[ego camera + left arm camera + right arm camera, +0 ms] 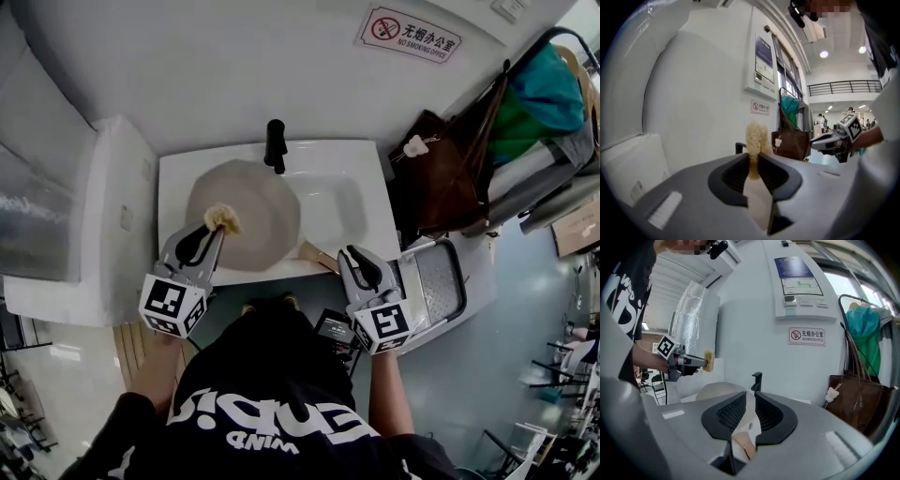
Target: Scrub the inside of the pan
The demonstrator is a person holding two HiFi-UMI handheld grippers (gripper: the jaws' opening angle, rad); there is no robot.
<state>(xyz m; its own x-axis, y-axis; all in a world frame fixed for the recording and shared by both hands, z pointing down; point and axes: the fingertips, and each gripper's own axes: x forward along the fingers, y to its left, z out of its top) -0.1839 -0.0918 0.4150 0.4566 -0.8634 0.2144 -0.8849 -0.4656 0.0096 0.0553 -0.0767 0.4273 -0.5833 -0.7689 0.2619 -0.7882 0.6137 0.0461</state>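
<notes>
Your left gripper pinches a tan scrubber over the pan; your right gripper stands slightly parted above its handle.

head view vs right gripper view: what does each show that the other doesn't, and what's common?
Head view only: the pan's full round outline lying in the sink, seen from above.
Right gripper view only: the wall control panel, and the pan handle's end low between the right gripper's slightly parted jaws.
Both: black faucet, no-smoking sign, brown bag, left gripper holding the scrubber.
</notes>
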